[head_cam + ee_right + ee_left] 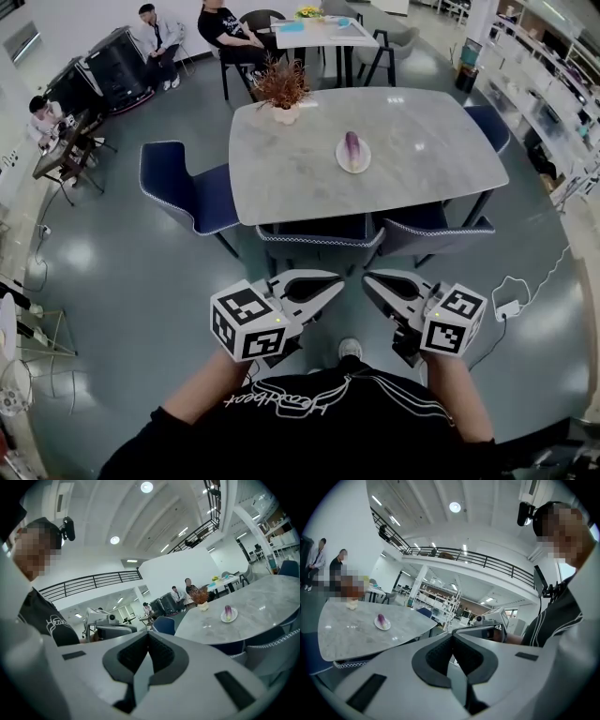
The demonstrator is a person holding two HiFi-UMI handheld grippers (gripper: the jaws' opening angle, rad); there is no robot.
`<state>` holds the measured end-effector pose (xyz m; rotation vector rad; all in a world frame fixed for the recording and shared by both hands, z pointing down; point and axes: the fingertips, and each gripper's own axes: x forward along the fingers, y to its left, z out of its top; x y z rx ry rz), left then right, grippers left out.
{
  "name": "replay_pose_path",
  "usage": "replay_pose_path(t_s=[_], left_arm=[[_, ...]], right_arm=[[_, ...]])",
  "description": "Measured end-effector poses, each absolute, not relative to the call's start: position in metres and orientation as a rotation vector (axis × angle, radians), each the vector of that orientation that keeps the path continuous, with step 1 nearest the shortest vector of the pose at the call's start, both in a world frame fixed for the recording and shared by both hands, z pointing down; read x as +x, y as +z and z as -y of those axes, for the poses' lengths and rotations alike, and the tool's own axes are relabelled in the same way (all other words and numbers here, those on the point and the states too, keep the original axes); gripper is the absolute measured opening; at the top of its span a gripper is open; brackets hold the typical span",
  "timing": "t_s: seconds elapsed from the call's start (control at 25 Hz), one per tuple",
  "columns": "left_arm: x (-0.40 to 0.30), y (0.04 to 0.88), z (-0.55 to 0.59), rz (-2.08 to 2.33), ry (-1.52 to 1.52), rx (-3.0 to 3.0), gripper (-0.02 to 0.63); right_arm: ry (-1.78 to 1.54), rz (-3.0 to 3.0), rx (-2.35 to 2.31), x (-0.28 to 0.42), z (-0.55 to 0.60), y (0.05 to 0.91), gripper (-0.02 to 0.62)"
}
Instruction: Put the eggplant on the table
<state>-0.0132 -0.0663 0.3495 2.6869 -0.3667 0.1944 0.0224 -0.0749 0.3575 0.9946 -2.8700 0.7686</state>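
A purple eggplant [352, 144] lies on a small white plate [353, 161] near the middle of the grey marble table [422, 178]. Both grippers hover over the floor, well short of the table and close to my body. My left gripper [335, 281] and right gripper [369, 281] point at each other, tips almost meeting, both shut with nothing in them. In the left gripper view the jaws [451, 637] meet, and the eggplant [381, 618] is far off to the left. The right gripper view shows its jaws [148, 634] meeting too, with the eggplant [228, 611] far to the right.
Two blue chairs [314, 239] [427, 230] stand tucked in at the table's near edge, another [187, 187] at its left. A pot of dried plants [281, 94] sits on the far left corner. Seated people and a second table [319, 33] are behind. A white cable [511, 300] lies on the floor at the right.
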Motion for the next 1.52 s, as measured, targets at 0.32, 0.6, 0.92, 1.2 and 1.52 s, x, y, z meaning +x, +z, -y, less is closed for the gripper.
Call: replay_pose_path(t_s=[0.32, 0.6, 0.92, 1.2, 1.52], left_arm=[[-0.012, 0.34, 0.042, 0.363, 0.207, 2.709, 0.008], [-0.015, 0.334, 0.031, 0.358, 0.191, 2.715, 0.008], [-0.02, 0.335, 0.013, 0.347, 0.178, 2.715, 0.008], [-0.027, 0.333, 0.003, 0.362, 0.174, 2.717, 0.008], [-0.033, 0.329, -0.003, 0.378, 0.161, 2.721, 0.008]], right_arm=[[0.739, 2.863, 0.994, 0.024, 0.046, 0.347, 0.006], [0.688, 2.867, 1.024, 0.022, 0.033, 0.338, 0.006], [0.67, 2.868, 1.013, 0.012, 0.013, 0.339, 0.006], [0.663, 2.875, 1.011, 0.008, 0.002, 0.337, 0.006], [0.641, 2.878, 1.016, 0.004, -0.004, 0.332, 0.006]])
